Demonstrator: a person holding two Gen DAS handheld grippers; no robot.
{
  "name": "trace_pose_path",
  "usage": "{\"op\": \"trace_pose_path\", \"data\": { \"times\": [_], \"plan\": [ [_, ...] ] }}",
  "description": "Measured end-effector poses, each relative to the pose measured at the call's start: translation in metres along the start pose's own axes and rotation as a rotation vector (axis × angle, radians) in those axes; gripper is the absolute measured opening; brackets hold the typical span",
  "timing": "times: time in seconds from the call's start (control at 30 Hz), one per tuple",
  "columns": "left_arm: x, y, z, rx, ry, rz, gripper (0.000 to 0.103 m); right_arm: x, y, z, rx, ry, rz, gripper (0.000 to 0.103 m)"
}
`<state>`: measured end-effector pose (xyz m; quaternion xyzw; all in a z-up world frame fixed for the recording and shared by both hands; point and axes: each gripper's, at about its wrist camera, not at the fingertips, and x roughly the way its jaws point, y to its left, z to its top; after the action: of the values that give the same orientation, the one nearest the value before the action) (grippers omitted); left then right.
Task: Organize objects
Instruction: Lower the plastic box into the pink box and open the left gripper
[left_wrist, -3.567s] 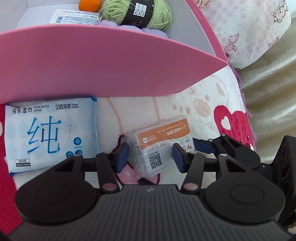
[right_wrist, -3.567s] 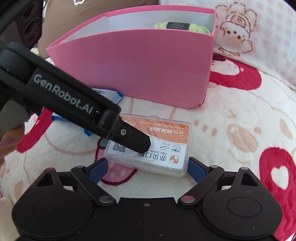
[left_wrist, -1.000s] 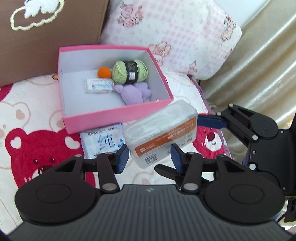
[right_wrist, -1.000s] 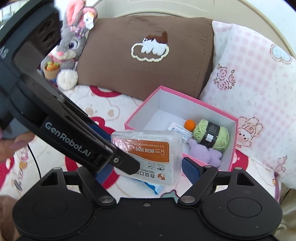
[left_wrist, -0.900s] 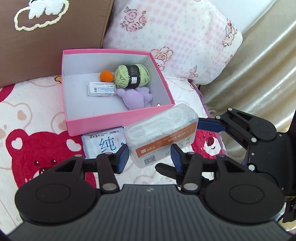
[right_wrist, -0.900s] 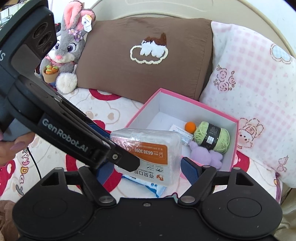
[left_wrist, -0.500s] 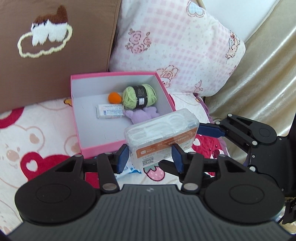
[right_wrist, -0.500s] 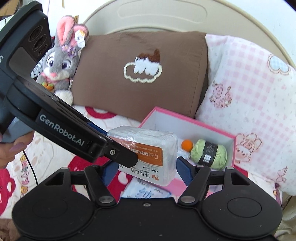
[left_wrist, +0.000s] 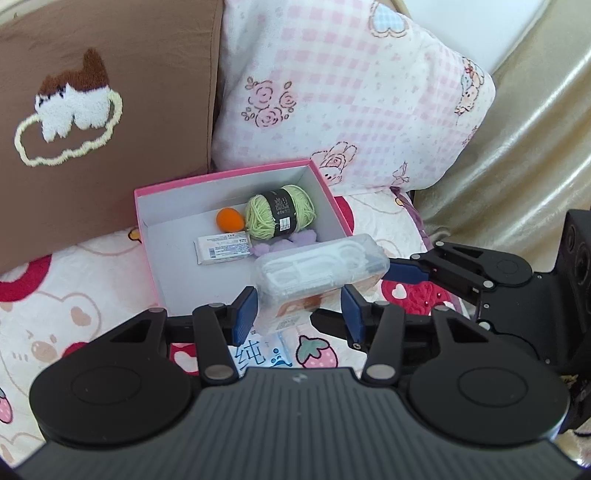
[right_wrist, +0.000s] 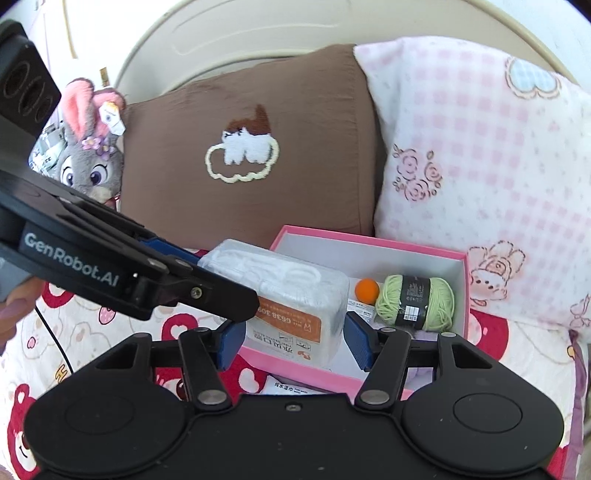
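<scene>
A clear plastic floss box (left_wrist: 317, 269) with an orange label hangs above the near right corner of the open pink box (left_wrist: 236, 178). My left gripper (left_wrist: 299, 314) is shut across its narrow sides. My right gripper (right_wrist: 294, 342) spans its long ends, jaws closing, and both pads touch the box (right_wrist: 295, 295). Inside the pink box lie a green yarn ball (left_wrist: 280, 214), an orange ball (left_wrist: 229, 219), a white packet (left_wrist: 221, 249) and a purple plush (left_wrist: 295, 238), which is partly hidden by the floss box. A blue wet-wipes pack (left_wrist: 258, 354) lies on the quilt below my left gripper.
A brown pillow (left_wrist: 92, 110) and a pink checked pillow (left_wrist: 351, 92) stand right behind the pink box. A grey bunny plush (right_wrist: 88, 162) sits far left by the headboard. Gold fabric (left_wrist: 517, 166) drops away at the right. A hand (right_wrist: 14, 306) shows at the left edge.
Both grippers have lifted the floss box off the quilt and carried it forward over the pink box's near edge. The right jaws have narrowed onto its ends.
</scene>
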<state>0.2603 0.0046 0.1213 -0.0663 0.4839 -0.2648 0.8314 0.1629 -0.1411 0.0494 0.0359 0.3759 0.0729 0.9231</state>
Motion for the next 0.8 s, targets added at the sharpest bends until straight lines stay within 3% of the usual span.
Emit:
{"op": "trace_pose_path", "data": {
  "times": [0.37, 0.53, 0.8],
  "plan": [
    [0.052, 0.041, 0.008, -0.157, -0.003, -0.039, 0.048, 0.049, -0.034, 0.007, 0.047, 0.043, 0.027, 0.064],
    [0.086, 0.069, 0.008, -0.273, 0.029, -0.071, 0.048, 0.082, -0.052, 0.01, 0.066, 0.123, 0.062, 0.064],
    [0.148, 0.099, 0.003, -0.409, 0.112, -0.061, 0.048, 0.139, -0.074, -0.002, 0.131, 0.24, 0.061, 0.064]
  ]
}}
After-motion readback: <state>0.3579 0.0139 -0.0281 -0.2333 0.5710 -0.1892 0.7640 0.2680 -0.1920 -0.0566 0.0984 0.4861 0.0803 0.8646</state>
